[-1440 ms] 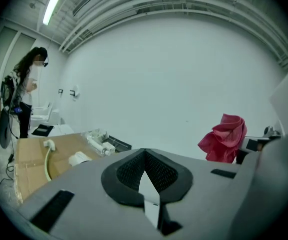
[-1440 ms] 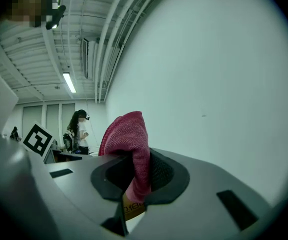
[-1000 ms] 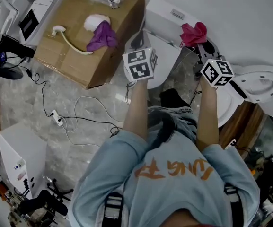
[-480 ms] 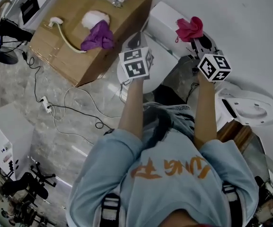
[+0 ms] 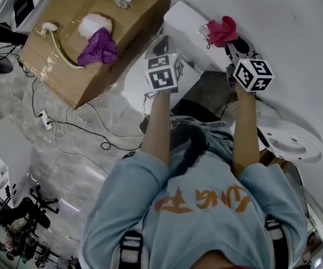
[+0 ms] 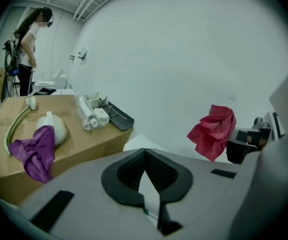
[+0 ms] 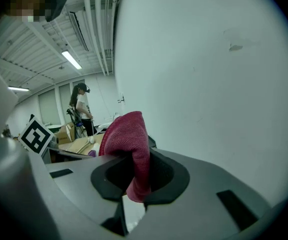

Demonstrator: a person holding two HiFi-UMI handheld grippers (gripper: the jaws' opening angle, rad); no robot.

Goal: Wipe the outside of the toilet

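Two claws hover over the white ceramic toilet (image 5: 185, 22). The right claw (image 7: 134, 174) pinches a crumpled red cloth (image 5: 223, 30) above the tank; the left claw (image 6: 144, 156) is closed and empty. Wiping looks about to start: next, press the cloth onto the tank.

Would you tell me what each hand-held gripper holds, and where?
The right hand-held gripper pinches the red cloth by a bunched fold; left hand-held gripper holds nothing.

Crimson cloth (image 5: 221, 30) against the white toilet (image 5: 186, 24). Left of the toilet, a purple cloth (image 5: 97, 47) and white fluff (image 5: 94, 22) on a brown cardboard box (image 5: 122, 27); grey veined floor (image 5: 71, 172) below.
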